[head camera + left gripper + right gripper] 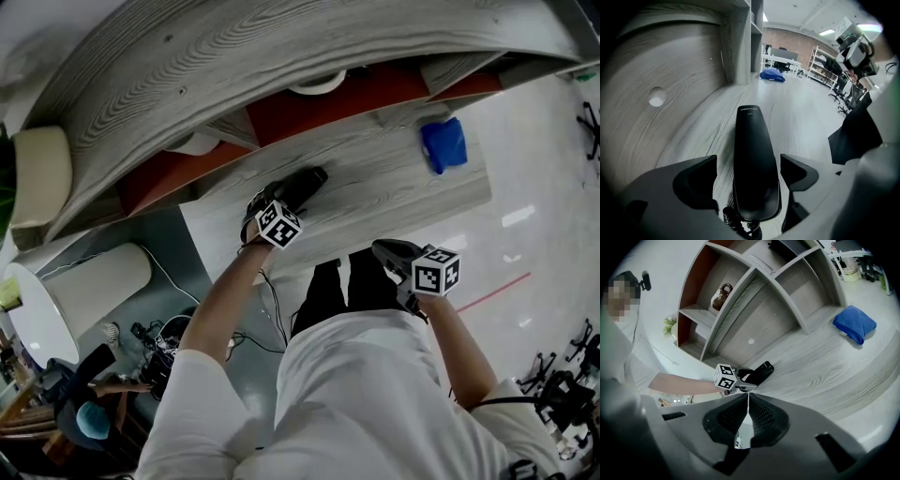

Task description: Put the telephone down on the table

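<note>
A black telephone handset (754, 164) lies lengthwise on the grey wood-grain table (801, 112), its coiled cord (735, 221) trailing back toward me. My left gripper (749, 174) is open around it, one jaw on each side, with a gap showing between each pad and the handset. From the head view the handset (307, 181) pokes out ahead of the left gripper (281, 201) near the table's front edge. My right gripper (748, 409) is shut with nothing between its pads, and it hangs off the table by my body (401, 259).
A blue cloth (443, 145) lies at the far right of the table. Curved grey shelves (281, 56) rise behind the table, holding a brown jug (721, 295) and a white bowl (317, 84). Cables and clutter cover the floor at the left.
</note>
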{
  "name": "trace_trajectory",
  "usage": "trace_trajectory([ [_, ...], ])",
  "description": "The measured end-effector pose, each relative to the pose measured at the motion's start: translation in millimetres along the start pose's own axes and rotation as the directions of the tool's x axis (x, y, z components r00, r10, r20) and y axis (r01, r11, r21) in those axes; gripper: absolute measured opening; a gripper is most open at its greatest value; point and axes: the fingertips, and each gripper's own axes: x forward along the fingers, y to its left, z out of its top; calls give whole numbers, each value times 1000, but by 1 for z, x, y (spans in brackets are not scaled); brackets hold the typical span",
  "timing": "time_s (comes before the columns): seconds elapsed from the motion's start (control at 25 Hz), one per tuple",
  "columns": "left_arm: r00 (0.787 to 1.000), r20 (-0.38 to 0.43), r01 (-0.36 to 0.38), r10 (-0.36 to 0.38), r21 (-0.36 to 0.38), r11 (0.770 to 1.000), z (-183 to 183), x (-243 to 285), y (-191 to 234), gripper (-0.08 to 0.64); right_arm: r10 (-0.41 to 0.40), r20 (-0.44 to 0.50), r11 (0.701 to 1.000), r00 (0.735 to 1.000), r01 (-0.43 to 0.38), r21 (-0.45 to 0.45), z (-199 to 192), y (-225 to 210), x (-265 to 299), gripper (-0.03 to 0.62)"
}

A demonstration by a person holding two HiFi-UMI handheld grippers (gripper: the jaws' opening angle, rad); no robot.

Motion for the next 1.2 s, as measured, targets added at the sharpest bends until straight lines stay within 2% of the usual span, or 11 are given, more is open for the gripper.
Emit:
trace_trajectory([
  [0.24, 998, 50, -29, 29, -7, 1000, 4, -32, -3, 414, 16, 10, 1000, 1000, -16, -25, 5, 11, -3, 18],
  [0.4, 996, 83, -34, 36, -35, 999, 2, -63, -12, 414, 30, 21, 998, 999, -28, -51, 11, 21, -6, 18],
  [0.56, 988, 134, -69, 79, -81, 994, -5, -105, -21, 414, 42, 41, 996, 998, -38, -85, 16, 33, -8, 18],
  [0.92, 939, 294, -102, 181, -264, 959, -23, -214, -41, 397, 78, 99, 986, 992, -62, -153, 25, 59, -8, 18],
  [0.96, 933, 307, -95, 190, -298, 950, -27, -224, -44, 381, 79, 106, 985, 991, -62, -158, 24, 62, -8, 18],
  [1.0, 926, 321, -84, 199, -337, 938, -31, -235, -49, 333, 79, 114, 985, 990, -60, -160, 20, 66, -9, 18],
  [1.04, 917, 338, -73, 211, -378, 923, -36, -245, -56, 247, 79, 123, 986, 989, -59, -158, 15, 71, -10, 18],
  [1.08, 908, 353, -64, 227, -418, 906, -41, -254, -62, 183, 81, 133, 986, 988, -60, -158, 11, 76, -11, 18],
  [1.2, 878, 379, -56, 293, -526, 849, -51, -274, -75, 76, 98, 149, 982, 984, -72, -173, 9, 85, -16, 18],
])
